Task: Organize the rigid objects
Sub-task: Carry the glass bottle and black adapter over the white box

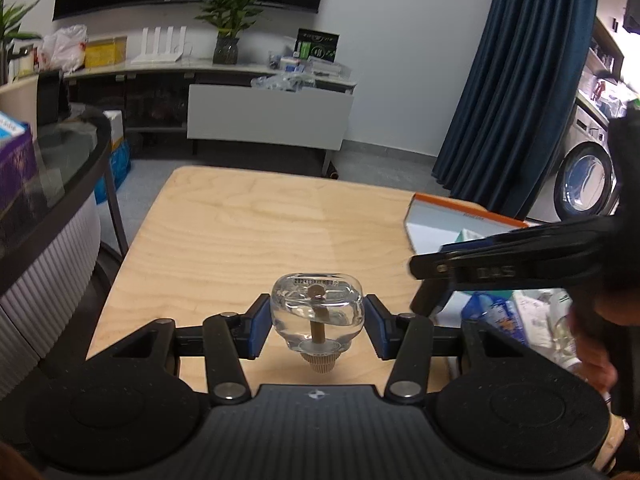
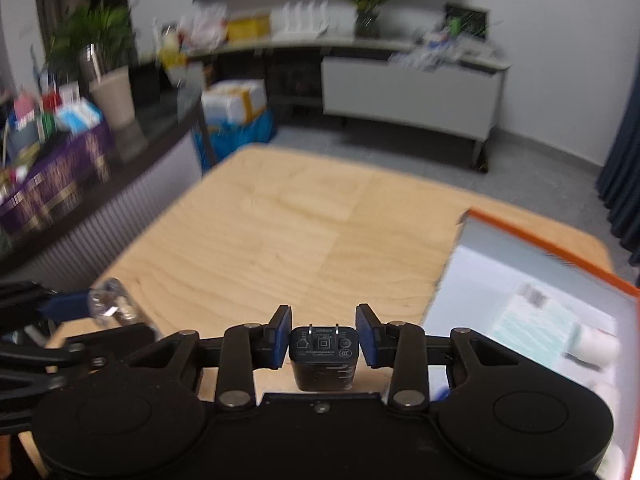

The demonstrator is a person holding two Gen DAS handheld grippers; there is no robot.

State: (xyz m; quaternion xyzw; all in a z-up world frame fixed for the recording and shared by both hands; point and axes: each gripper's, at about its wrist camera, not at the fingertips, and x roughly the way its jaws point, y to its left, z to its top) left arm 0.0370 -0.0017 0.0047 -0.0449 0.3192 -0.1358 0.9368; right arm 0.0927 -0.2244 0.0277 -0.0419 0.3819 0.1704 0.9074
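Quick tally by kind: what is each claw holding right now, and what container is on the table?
Clear glass bottle with cork stopper, in the left claw: 1
Black plug adapter, in the right claw: 1
Orange-rimmed box on the wooden table: 1
Total: 3

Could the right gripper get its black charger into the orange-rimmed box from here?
Probably yes. The right gripper holds the black charger, and the orange-rimmed box lies open-topped just to its right, with nothing visible between them.
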